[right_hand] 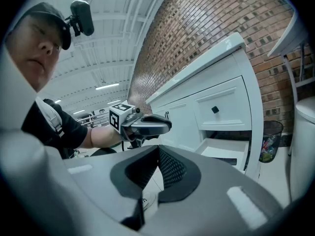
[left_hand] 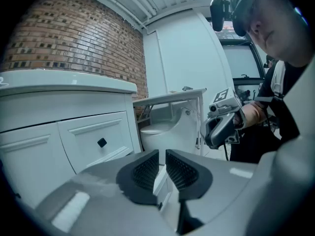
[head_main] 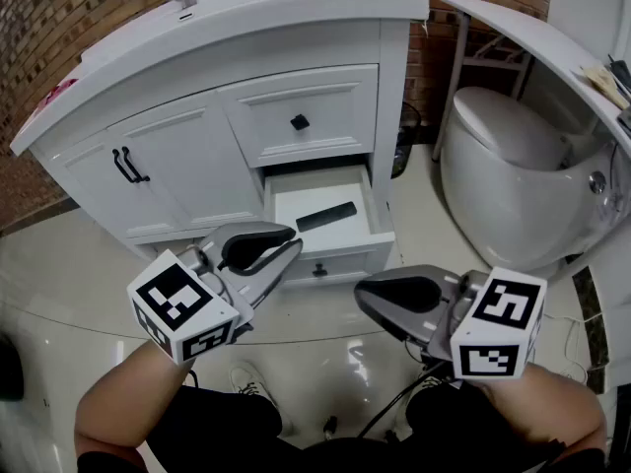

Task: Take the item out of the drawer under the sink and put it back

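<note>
- Currently flat black rectangular item (head_main: 326, 216) lies in open white drawer (head_main: 345, 255).
- Left hand-held gripper (head_main: 296, 239): jaws narrowly apart, empty.
- Right hand-held gripper (head_main: 361, 293): jaws together, empty.

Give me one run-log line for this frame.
lower drawer open | black bar lying inside, untouched | left gripper empty, fingers slightly apart | right gripper empty, fingers together

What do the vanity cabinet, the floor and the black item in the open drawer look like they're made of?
Vanity cabinet: probably white painted wood or board; the fronts are panelled, with a smooth satin surface.
Floor: glossy pale tile or polished stone; it throws back bright reflections.
Black item: a flat bar, likely matte plastic, since it shows no shine, but it is too small to be sure.
</note>
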